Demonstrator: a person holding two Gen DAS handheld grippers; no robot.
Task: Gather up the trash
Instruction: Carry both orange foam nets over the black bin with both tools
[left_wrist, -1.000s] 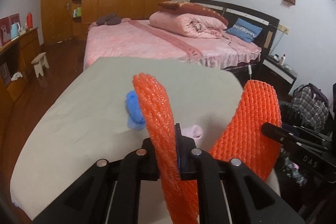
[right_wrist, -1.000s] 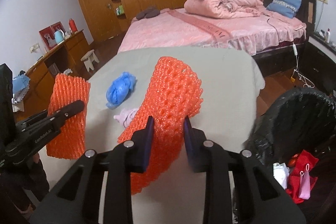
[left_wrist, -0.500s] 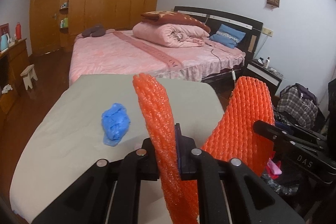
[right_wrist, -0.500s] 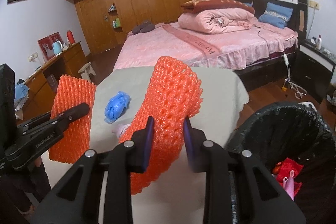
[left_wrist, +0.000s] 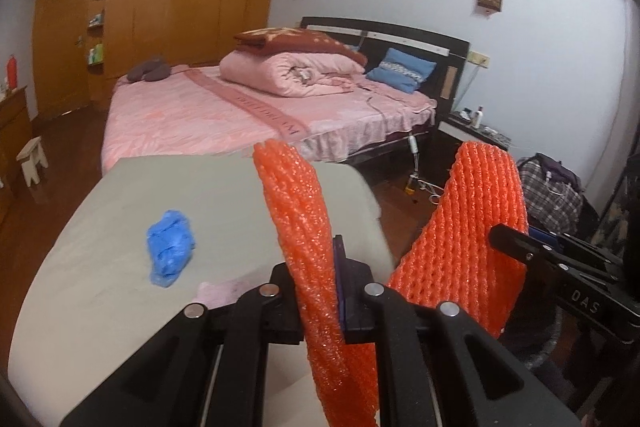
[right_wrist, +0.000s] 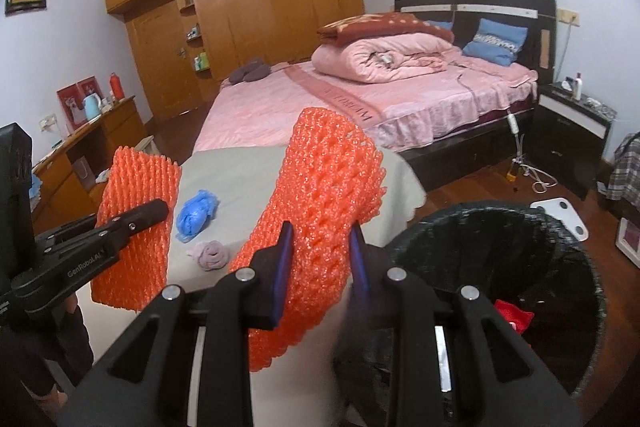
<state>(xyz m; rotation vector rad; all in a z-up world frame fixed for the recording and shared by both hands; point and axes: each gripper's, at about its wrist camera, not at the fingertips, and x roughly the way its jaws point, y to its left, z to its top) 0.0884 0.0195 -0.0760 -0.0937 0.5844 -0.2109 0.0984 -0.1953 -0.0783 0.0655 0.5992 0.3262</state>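
At the bottom centre of the left wrist view, the left gripper (left_wrist: 320, 291) has its jaws clenched on an orange foam net (left_wrist: 308, 247) that stands up as a narrow strip through the middle of the frame, held edge-on. At the bottom centre of the right wrist view, the right gripper (right_wrist: 320, 259) has its jaws grasping a second orange foam net (right_wrist: 320, 211), a wider sleeve tilted toward the upper right. Just right of it, in the lower right of that view, sits a black-lined trash bin (right_wrist: 560, 247) with red scraps (right_wrist: 514, 319) inside. Behind both nets lies the table (right_wrist: 248, 179) under a grey cloth; on it, left of centre, rest a crumpled blue plastic piece (right_wrist: 198, 213) and, nearer the camera, a small pinkish wad (right_wrist: 212, 255), apart from each other. Farther back, across the middle of the frame, stands a bed (right_wrist: 320, 99) with pink covers and a rolled quilt (right_wrist: 380, 59), and a wooden wardrobe (right_wrist: 260, 7) fills the upper left wall
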